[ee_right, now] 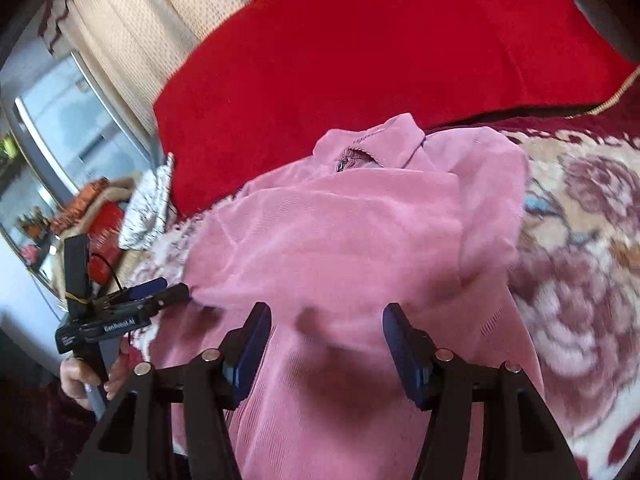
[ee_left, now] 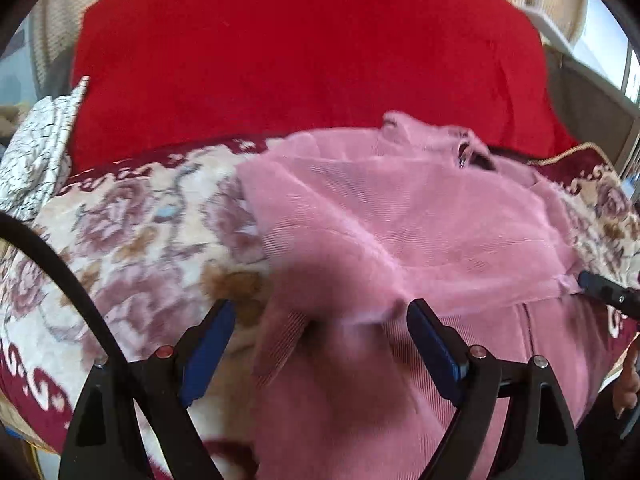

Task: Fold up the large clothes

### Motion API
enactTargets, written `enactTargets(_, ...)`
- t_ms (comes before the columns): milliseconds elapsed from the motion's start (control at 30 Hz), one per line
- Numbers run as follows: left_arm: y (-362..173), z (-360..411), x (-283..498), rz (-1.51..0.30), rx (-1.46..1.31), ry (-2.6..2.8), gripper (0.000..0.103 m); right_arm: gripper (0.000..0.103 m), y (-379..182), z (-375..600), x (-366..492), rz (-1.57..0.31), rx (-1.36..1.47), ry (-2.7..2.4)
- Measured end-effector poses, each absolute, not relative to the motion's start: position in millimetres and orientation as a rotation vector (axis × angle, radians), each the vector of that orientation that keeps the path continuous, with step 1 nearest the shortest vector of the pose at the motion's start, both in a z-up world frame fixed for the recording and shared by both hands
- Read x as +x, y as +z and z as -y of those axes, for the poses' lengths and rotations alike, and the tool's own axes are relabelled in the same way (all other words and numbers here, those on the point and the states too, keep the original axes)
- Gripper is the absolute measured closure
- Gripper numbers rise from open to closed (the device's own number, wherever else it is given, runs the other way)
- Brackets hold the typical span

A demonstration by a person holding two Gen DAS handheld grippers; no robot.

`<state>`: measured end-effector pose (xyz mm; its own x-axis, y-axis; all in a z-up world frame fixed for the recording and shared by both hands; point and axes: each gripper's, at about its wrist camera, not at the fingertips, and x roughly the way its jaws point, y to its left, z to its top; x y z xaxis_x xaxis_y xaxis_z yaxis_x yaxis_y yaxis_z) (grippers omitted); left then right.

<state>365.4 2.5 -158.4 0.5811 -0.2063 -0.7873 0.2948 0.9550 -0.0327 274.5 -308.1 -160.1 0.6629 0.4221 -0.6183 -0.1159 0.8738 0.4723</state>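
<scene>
Grippers over pink shirt

Shirt [ee_left: 400, 220] lies crumpled on the floral blanket [ee_left: 140, 232], collar toward the red cushion [ee_left: 300, 52]. At the shirt's left hem, the left gripper [ee_left: 320, 320] stands spread, grasping nothing. At its right hem, the right gripper [ee_right: 326, 320] is parted too, cloth between unpinched.

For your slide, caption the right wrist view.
Pink corduroy collared shirt lying partly folded on a floral blanket.
</scene>
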Motion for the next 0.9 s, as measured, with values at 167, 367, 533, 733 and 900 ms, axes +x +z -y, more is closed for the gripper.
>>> enactTargets(167, -151, -28, 322, -0.843, 0.115, -0.280, 0.015, 0.038, -161, 325, 229, -0.781, 0.469, 0.351)
enactTargets(367, -172, -69, 263, -0.898, 0.042, -0.289, 0.015, 0.035, -170, 348, 168, -0.830, 0.431, 0.375)
enactTargets(533, -198, -87, 231, -0.976, 0.033, -0.297, 0.015, 0.035, -190, 366, 135, -0.914, 0.412, 0.351)
enactTargets(733, -223, -105, 214, -1.081, -0.057, -0.305, 0.015, 0.035, -218, 379, 120, -0.971, 0.425, 0.314)
enactTargets(900, -233, -101, 218, -1.136, -0.110, -0.374, 0.041, 0.033, -230, 372, 130, -0.973, 0.437, 0.329)
